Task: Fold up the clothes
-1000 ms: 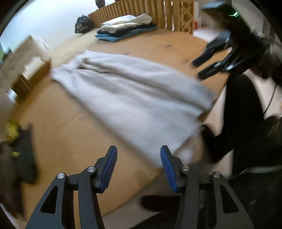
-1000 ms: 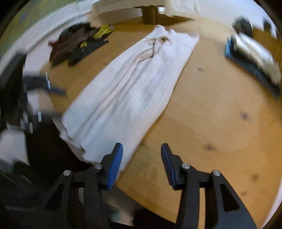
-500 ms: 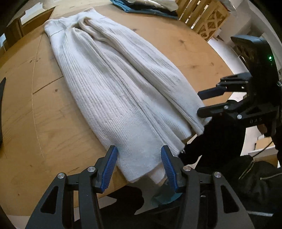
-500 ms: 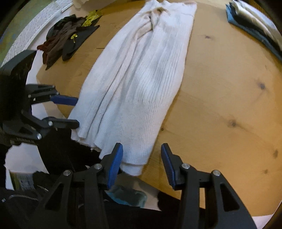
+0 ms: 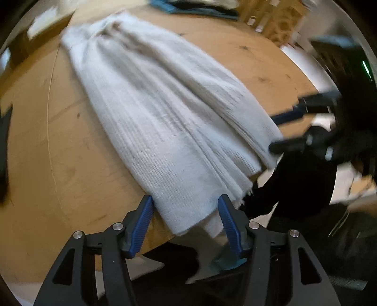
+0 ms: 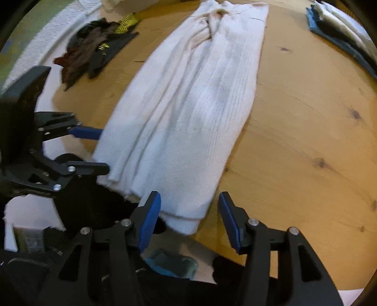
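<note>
A long white ribbed knit garment [image 5: 169, 117] lies stretched out flat along a round, light wooden surface [image 6: 306, 146], folded lengthwise into a narrow strip. Its near hem hangs just over the surface's rim, toward the person, whose dark clothing fills the lower part of both views.

The left tongs [image 5: 186, 223], black with blue ribbed pads, stand spread on either side of one hem corner. The cloth sits between the pads, but the pads do not press it; the jaws have just been opening. In the right wrist view these same tongs show at the left rim, jaws apart, at the garment's near left corner.

The right tongs [image 6: 189, 216], of the same make, are likewise spread, straddling the other hem corner; the fabric lies between the pads without being pinched. Their jaws, too, have just been opening. In the left wrist view they appear blurred at the right, just beside the garment's edge.

At the far end of the surface sits a neat stack of folded clothes [image 6: 341, 33], blue and dark at the bottom, pale on top. Toward the left of the right wrist view lies a loose heap of dark garments [image 6: 94, 49] with a yellow-striped piece in it, well apart from the white garment. A slatted wooden chair back [image 5: 278, 21] shows beyond the surface in the left wrist view, much blurred. A small teal object on the floor below the rim is too unclear to name.
</note>
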### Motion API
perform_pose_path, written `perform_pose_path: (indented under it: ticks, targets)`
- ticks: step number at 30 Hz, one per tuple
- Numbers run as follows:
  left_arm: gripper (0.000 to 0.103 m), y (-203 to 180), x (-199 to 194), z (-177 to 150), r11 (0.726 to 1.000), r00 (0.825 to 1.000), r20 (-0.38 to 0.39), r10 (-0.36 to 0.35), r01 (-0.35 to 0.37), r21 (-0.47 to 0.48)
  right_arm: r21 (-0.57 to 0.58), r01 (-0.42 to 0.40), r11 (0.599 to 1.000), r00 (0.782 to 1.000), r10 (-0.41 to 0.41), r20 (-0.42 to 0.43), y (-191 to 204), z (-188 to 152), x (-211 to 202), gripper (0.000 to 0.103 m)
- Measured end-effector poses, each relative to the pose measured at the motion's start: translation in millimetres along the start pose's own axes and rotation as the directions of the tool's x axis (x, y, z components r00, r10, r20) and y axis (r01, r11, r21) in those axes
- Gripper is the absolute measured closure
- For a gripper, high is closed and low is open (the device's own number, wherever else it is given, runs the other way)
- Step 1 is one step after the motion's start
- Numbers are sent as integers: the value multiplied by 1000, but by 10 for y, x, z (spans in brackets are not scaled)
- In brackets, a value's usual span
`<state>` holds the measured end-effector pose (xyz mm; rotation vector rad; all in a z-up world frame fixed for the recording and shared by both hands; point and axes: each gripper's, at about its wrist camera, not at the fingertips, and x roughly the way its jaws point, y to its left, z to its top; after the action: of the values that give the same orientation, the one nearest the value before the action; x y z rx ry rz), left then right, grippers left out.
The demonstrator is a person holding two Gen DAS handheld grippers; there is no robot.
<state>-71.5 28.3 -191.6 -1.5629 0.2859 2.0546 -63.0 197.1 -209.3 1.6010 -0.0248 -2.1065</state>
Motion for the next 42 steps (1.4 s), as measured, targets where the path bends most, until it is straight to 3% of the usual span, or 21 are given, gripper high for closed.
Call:
perform_pose_path:
  ticks: [3, 5, 10, 14, 16, 20, 24, 26, 29, 33, 42]
  targets:
    - [49, -74, -102, -162, 989, 997, 46, 60, -66, 134, -100, 75, 992, 997, -72, 33, -22, -86, -167, 52]
    - [49, -192, -129, -283, 960, 990, 73, 118, -133, 246, -93, 51, 994, 999, -51, 3, -21, -98, -155, 52]
    - [48, -641, -159, -471, 847, 976, 155, 153, -210, 488, -35, 14, 999, 999, -15, -36, -9, -85, -69, 52]
    - [48, -990, 69, -492, 730, 956, 193, 221, -293, 618, -132, 66, 989, 997, -71, -30, 177, -149, -48, 52]
    - [48, -1004, 178, -442, 694, 942, 205, 267, -335, 637, -164, 65, 984, 997, -72, -38, 244, -190, -66, 52]
    - [50, -955, 214, -364, 692, 943, 208, 258, -331, 641, -198, 60, 978, 997, -67, -26, 333, -228, -172, 52]
    - [67, -807, 89, -242, 772, 971, 156, 181, -238, 589, -281, 65, 957, 998, -70, -9, 438, -307, -281, 52]
    - [88, -700, 22, -154, 816, 982, 130, 138, -187, 547, -327, 67, 943, 997, -75, -13, 488, -320, -268, 52]
    - [94, -562, -22, -56, 861, 991, 104, 88, -128, 492, -378, 66, 923, 996, -81, -24, 561, -333, -201, 52]
    - [94, -554, -5, -36, 864, 993, 88, 76, -110, 492, -446, 101, 889, 994, -113, -1, 642, -365, -163, 52]
    - [94, -593, 74, 65, 845, 992, 80, 93, -121, 522, -470, 177, 865, 982, -187, 26, 663, -369, -1, 52]
